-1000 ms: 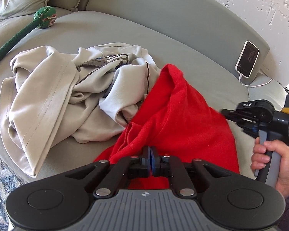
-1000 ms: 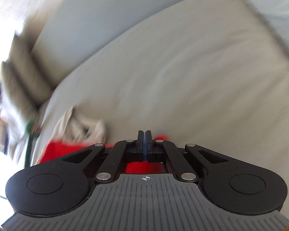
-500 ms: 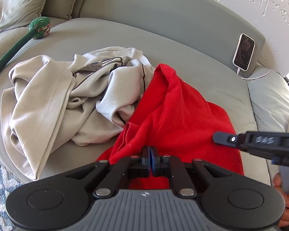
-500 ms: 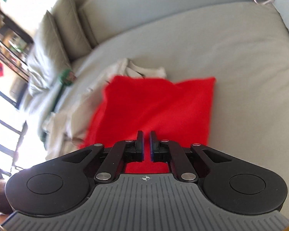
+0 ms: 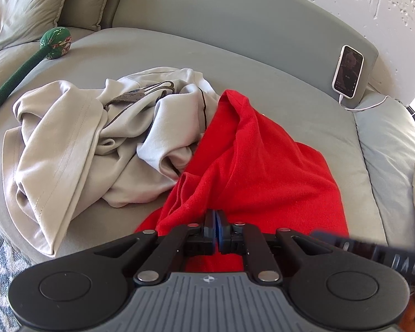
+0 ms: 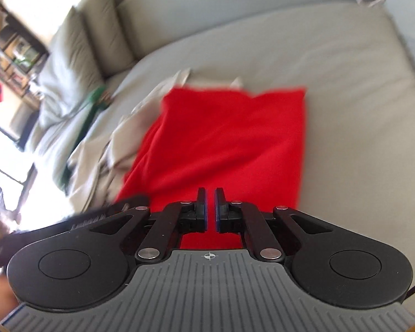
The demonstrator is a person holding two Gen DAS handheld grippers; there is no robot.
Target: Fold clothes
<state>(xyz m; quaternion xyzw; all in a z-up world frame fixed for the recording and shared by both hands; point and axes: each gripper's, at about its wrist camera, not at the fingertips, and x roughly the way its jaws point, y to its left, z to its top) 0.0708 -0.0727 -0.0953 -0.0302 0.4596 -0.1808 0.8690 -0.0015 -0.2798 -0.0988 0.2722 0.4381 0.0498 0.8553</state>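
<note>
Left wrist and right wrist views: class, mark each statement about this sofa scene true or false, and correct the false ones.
1. The red garment lies on the sofa seat. True.
2. The phone lies flat in the middle of the seat. False: the phone leans upright against the backrest, with a cable attached.
3. The pile of pale clothes touches the red garment. True.
4. The right gripper is clamped on the pale clothes. False: its jaws have just opened a little, with nothing between them, and it is over the red garment.
</note>
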